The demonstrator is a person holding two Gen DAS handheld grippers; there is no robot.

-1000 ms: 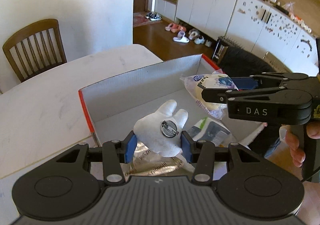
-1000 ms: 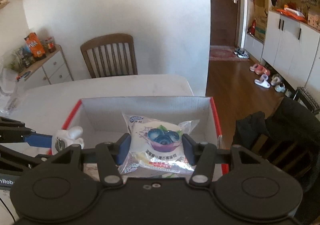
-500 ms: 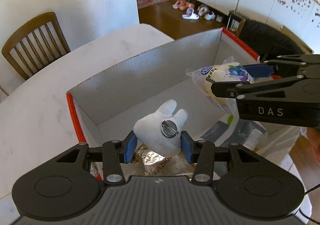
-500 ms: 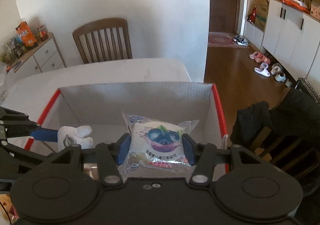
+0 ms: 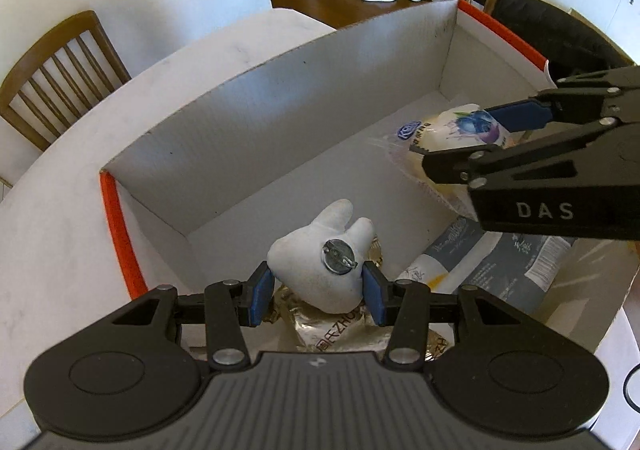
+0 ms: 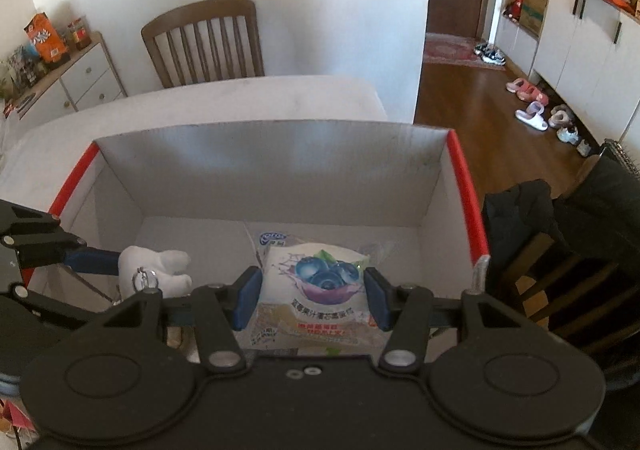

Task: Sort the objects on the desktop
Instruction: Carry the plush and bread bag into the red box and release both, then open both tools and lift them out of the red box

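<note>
In the left wrist view, the left tongs (image 5: 318,292) sit at lower centre, their blue pads clamped on either side of a white plush tooth-shaped brooch (image 5: 320,270) whose round metal pin back faces the camera. The brooch hangs inside an open cardboard box (image 5: 280,106) with an orange-red rim, which fills the middle of the frame and stands on a pale desk (image 5: 72,218). Under the brooch, on the box floor, lies a crinkled gold foil packet (image 5: 340,334), and to its right a grey and white snack pouch (image 5: 484,270).

The right tongs (image 5: 476,132) reach in from the right edge of that frame, clamped on a blueberry snack packet (image 5: 452,134) held over the right part of the box. In the right wrist view the same tongs (image 6: 312,298) grip the packet (image 6: 316,290) at lower centre, above the box floor, with the brooch (image 6: 156,270) at lower left.

A wooden chair (image 6: 204,42) stands beyond the desk in the upper left.
</note>
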